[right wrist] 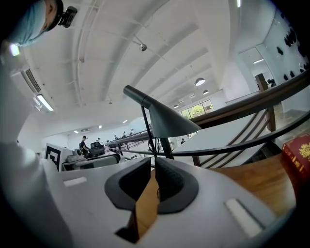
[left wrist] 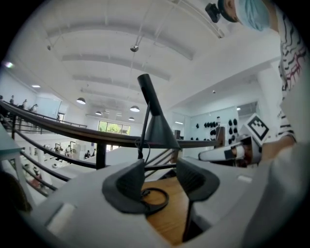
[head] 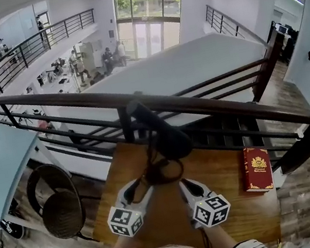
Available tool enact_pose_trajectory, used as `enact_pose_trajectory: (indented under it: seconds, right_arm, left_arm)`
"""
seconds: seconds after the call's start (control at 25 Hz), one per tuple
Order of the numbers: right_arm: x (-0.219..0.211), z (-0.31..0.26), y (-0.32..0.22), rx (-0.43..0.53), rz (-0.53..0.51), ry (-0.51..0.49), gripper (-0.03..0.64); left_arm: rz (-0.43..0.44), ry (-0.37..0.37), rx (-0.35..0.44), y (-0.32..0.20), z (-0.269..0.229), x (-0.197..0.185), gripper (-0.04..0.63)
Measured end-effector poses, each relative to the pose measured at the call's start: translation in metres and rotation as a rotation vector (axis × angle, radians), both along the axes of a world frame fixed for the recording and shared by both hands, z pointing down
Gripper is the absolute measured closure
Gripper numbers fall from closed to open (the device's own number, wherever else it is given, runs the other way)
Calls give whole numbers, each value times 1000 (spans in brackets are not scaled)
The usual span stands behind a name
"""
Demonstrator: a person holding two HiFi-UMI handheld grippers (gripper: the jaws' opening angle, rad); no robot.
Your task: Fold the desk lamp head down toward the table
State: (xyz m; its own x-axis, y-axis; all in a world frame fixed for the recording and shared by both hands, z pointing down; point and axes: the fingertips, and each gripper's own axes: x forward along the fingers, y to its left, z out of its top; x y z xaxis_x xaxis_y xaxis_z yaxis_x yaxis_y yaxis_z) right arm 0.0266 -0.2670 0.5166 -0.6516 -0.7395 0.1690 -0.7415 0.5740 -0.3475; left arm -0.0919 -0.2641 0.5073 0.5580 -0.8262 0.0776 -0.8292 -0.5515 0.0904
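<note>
A dark desk lamp stands at the far middle of the wooden table [head: 221, 165]. Its cone head [head: 169, 138] sits high on a thin stem, above a ring-shaped base [head: 165, 172]. My left gripper [head: 137, 186] is at the ring's left side, its jaws apart; in the left gripper view the ring [left wrist: 157, 197] lies just beyond my gripper [left wrist: 162, 181], with the head [left wrist: 157, 128] above. My right gripper [head: 184, 183] is at the ring's right side. In the right gripper view its jaws [right wrist: 152, 177] leave only a slit, and the stem runs down toward it under the head [right wrist: 164, 121]. Whether the pads press on anything is hidden.
A red book [head: 257, 169] lies at the table's right edge. A dark handrail [head: 80, 101] with bars runs right behind the table, with an open drop beyond. A round dark chair [head: 56, 206] stands left of the table. The person's striped sleeves are at the near edge.
</note>
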Motion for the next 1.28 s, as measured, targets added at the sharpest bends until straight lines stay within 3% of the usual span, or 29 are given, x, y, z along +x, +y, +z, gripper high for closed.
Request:
enact_pose_trajectory:
  seconds: [0.2, 0.76, 1.28]
  right_arm:
    - [0, 3, 14, -2, -30, 3, 615]
    - [7, 13, 48, -14, -122, 21, 617]
    - [24, 23, 76, -4, -170, 55, 617]
  left_arm:
    - [-38, -3, -17, 19, 10, -4, 431]
    - [-119, 3, -29, 61, 23, 8, 591]
    - [-174, 18, -37, 97, 33, 29, 594]
